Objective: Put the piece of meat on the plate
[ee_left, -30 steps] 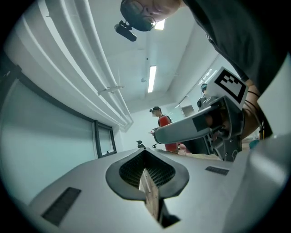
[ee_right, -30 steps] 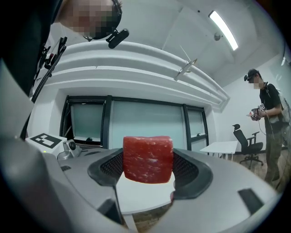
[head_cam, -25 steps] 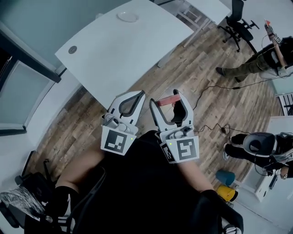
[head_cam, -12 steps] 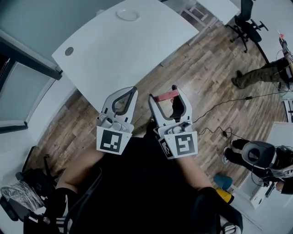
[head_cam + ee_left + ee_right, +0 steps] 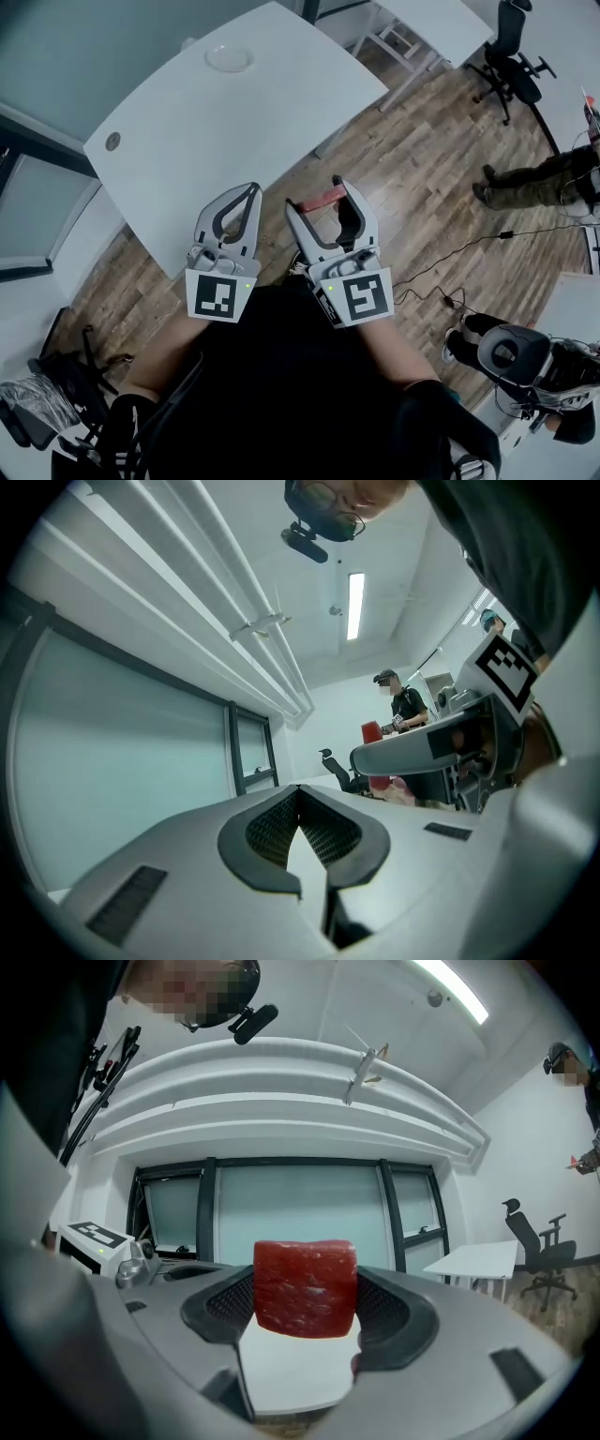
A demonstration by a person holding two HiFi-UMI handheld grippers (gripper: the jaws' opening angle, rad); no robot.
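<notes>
A red block of meat (image 5: 306, 1287) is clamped between the jaws of my right gripper (image 5: 306, 1299). In the head view the meat (image 5: 322, 198) shows as a red strip at the tips of the right gripper (image 5: 320, 195), held in the air over the wooden floor just off the table's near edge. My left gripper (image 5: 254, 187) is beside it on the left, jaws together and empty, its tip at the table's edge. In its own view the left gripper (image 5: 300, 797) has pads meeting. A small clear plate (image 5: 230, 58) sits at the far side of the white table (image 5: 187, 141).
A small grey disc (image 5: 112, 142) is set in the table's left end. A second white table (image 5: 441, 14) and black office chairs (image 5: 511, 47) stand at the back right. One person (image 5: 544, 178) stands at the right, another (image 5: 525, 361) is at the lower right. A cable (image 5: 469, 246) lies on the floor.
Both grippers have come closer to the white table, and the left tip now reaches its near edge. The meat stays clamped in the right gripper, and the left stays shut.
</notes>
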